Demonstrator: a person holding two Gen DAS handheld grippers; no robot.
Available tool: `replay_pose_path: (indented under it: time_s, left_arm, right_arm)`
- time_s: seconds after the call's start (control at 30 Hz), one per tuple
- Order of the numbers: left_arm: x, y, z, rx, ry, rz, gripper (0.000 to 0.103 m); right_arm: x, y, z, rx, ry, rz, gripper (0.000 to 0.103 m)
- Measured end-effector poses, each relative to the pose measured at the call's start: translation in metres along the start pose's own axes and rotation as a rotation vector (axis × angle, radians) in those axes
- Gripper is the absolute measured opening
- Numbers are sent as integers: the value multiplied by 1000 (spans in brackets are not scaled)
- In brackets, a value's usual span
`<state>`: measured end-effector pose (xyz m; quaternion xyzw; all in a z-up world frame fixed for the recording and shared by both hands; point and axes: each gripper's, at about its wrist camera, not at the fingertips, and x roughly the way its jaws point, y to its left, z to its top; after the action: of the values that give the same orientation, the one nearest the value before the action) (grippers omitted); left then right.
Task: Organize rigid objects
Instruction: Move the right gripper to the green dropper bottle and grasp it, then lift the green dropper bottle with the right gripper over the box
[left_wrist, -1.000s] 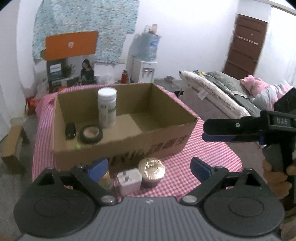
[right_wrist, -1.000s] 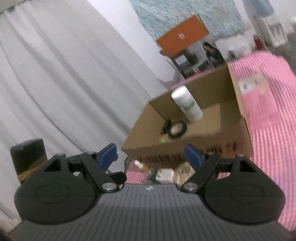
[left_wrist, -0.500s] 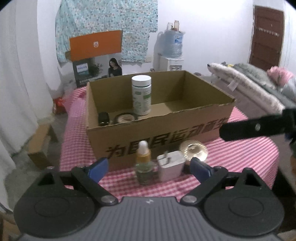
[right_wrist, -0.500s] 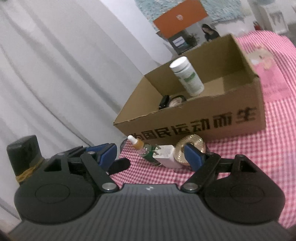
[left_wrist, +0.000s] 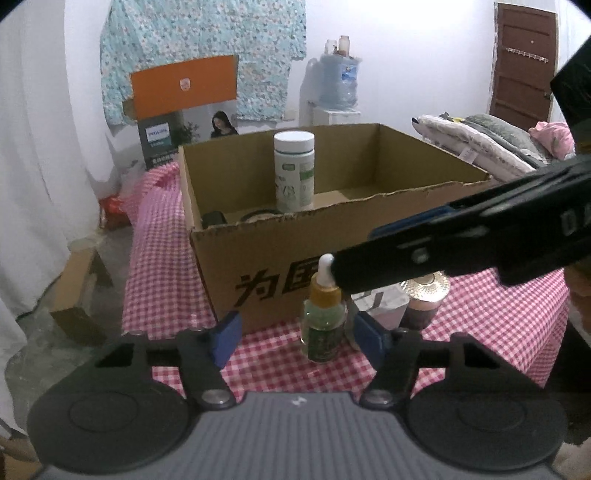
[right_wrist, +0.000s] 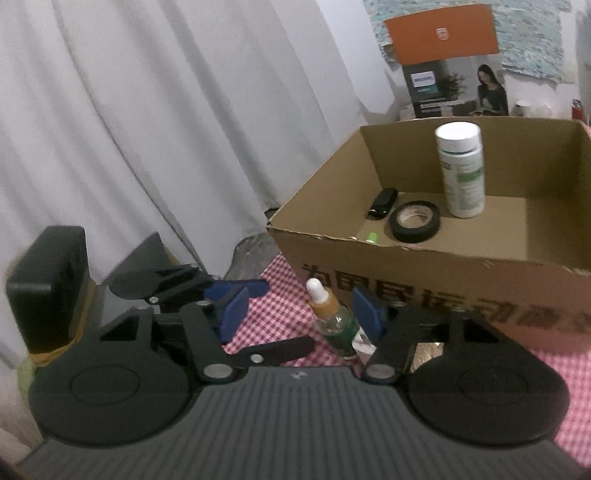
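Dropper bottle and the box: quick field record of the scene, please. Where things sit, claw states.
surface: red-checked tablecloth
box: open cardboard box on the cloth
in box: white pill bottle upright; black tape roll flat; small black object; small green item
in front of box: dropper bottle upright; white plug adapter; gold-lidded jar
left claw: closing, bottle between the fingers, no pad contact seen
right claw: closing, bottle between the fingers, no pad contact seen
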<state>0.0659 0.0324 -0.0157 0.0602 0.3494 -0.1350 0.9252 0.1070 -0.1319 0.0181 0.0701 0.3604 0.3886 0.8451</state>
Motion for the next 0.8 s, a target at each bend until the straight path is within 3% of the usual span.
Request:
replay_pose_path:
  time_s: [0.4, 0.47, 0.8]
  left_arm:
    - [29, 1, -4, 40, 33, -92, 53]
    - [33, 1, -4, 48, 44, -95, 46]
    - [50, -6, -3, 56, 59, -104, 41]
  right_arm:
    - [35, -2, 6, -50, 73, -69, 37]
    - [38, -4, 6, -50, 83, -71, 37]
    - [52, -8, 8, -68, 124, -67, 32]
